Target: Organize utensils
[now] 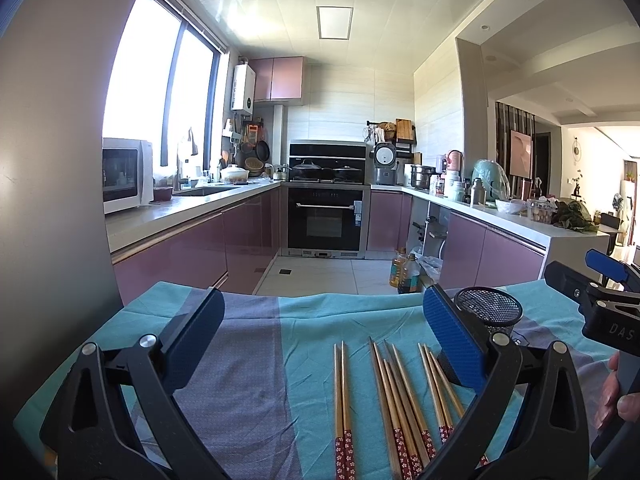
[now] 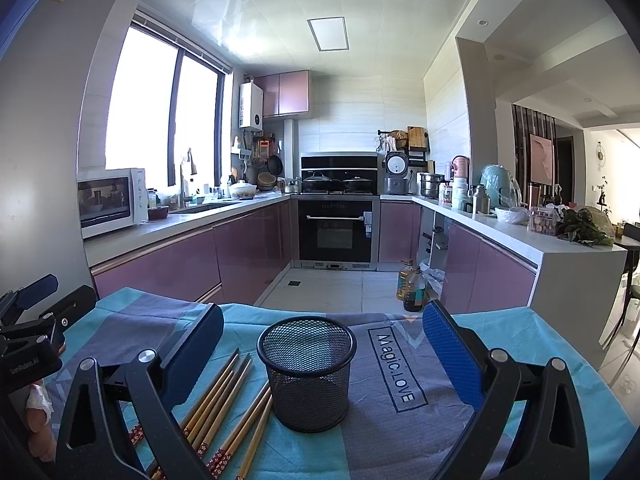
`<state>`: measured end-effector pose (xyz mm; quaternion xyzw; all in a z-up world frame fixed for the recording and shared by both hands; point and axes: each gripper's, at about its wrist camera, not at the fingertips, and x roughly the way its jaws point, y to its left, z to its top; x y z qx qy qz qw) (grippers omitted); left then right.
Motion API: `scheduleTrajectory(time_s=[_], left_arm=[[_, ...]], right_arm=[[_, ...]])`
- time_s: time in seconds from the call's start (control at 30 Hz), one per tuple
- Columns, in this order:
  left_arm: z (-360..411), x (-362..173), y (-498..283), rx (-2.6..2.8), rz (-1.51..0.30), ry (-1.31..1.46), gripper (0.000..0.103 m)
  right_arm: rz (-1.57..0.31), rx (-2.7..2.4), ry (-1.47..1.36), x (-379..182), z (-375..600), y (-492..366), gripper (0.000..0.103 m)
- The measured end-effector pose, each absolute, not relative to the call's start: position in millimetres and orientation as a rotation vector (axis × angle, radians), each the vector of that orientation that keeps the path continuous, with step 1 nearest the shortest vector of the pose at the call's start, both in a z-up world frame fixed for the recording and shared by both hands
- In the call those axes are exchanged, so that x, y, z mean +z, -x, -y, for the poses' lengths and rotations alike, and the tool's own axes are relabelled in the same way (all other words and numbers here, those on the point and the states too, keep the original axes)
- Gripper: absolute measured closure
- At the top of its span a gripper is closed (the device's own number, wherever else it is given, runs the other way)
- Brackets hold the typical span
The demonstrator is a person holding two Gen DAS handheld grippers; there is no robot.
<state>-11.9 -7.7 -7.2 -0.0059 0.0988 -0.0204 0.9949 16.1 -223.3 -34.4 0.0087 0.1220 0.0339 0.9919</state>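
Bare cloth [image 1: 248, 360] lies open left of the chopsticks [image 1: 396, 404]. The mesh cup [image 2: 307, 372] stands upright just right of them, blocking that side. Right of the cup, the cloth is clear.

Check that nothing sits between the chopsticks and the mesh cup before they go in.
Nothing visible does. The chopsticks lie flat on the cloth right beside the mesh cup, whose open top is empty.

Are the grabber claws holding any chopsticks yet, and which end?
No. The left gripper and the right gripper are both open and hold nothing. The chopsticks lie loose on the cloth beside the mesh cup.
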Motion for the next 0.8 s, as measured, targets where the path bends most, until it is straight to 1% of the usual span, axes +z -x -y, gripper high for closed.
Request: scheduleTrajectory(time_s=[0.37,0.53,0.63,0.8], left_arm=[[3,-14,-5,-0.058,-0.315,0.003,0.005],[-1,-21,-18,-0.056,-0.390,-0.012,0.005],[-1,-25,-26,-0.066,-0.431,-0.021,0.008],[-3,-38,-41,-0.076,-0.514,-0.019,0.015]], right_arm=[[-0.335,0.174,-0.010,-46,211,-19,0.007],[-0.466,0.267,-0.012,-68,200,-26,0.007],[-0.567,0.300,-0.004,-84,194,-33,0.007],[-0.709,0.317,-0.011,-108,188,-48,0.022]])
